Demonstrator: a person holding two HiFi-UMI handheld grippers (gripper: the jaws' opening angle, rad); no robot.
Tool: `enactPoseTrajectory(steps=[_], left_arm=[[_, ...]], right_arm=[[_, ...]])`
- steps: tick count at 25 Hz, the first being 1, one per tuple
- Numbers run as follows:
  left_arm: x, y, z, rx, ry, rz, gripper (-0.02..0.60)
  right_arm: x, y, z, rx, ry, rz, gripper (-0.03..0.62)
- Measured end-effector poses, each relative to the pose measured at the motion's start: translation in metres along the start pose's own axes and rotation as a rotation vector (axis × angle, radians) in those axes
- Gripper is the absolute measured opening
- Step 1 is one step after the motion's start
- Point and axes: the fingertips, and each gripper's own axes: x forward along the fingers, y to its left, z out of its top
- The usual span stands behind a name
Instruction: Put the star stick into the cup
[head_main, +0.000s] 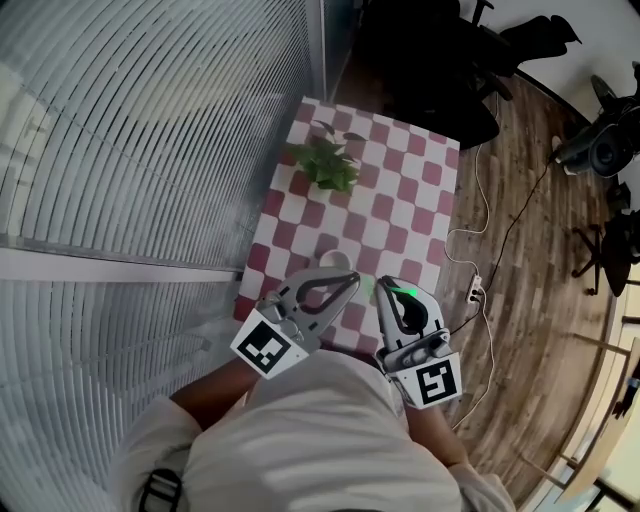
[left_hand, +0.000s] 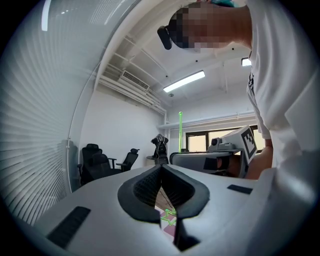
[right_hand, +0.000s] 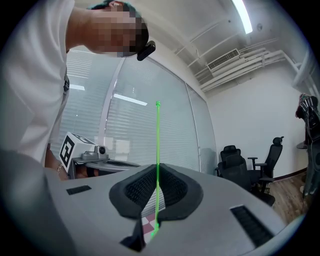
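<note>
Green star stick (right_hand: 158, 131) is clamped upright between the fingers of the right gripper (right_hand: 158, 169); it is held low in the head view, near the white cup (head_main: 334, 262) on the red-and-white checked tabletop (head_main: 400, 215); the fingers of the left gripper (left_hand: 161, 169) are pressed together on nothing; no lettering can be read, only a black square marker on each cube (head_main: 268, 347).

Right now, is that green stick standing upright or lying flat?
Upright: the star stick rises straight up, clamped in the right gripper's shut jaws.
</note>
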Motion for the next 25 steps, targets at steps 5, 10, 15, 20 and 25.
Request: enactPoseTrajectory(steps=[5, 10, 15, 20, 25], left_arm=[[-0.002, 0.010, -0.017, 0.009, 0.011, -0.005, 0.032], [-0.009, 0.016, -0.029, -0.001, 0.007, -0.005, 0.032], [-0.013, 0.022, -0.040, -0.027, -0.006, 0.005, 0.032], [-0.016, 0.026, -0.053, -0.017, 0.015, -0.001, 0.032], [-0.017, 0.030, -0.066, -0.023, 0.019, 0.004, 0.032]], right_arm=[[0.010, 0.001, -0.017, 0.013, 0.011, -0.010, 0.040], [0.012, 0.003, -0.035, 0.005, 0.018, 0.004, 0.040], [0.023, 0.004, -0.041, 0.036, 0.010, -0.005, 0.040], [0.029, 0.007, -0.053, 0.035, 0.010, 0.003, 0.040], [0.034, 0.008, -0.068, 0.039, 0.003, 0.012, 0.040]])
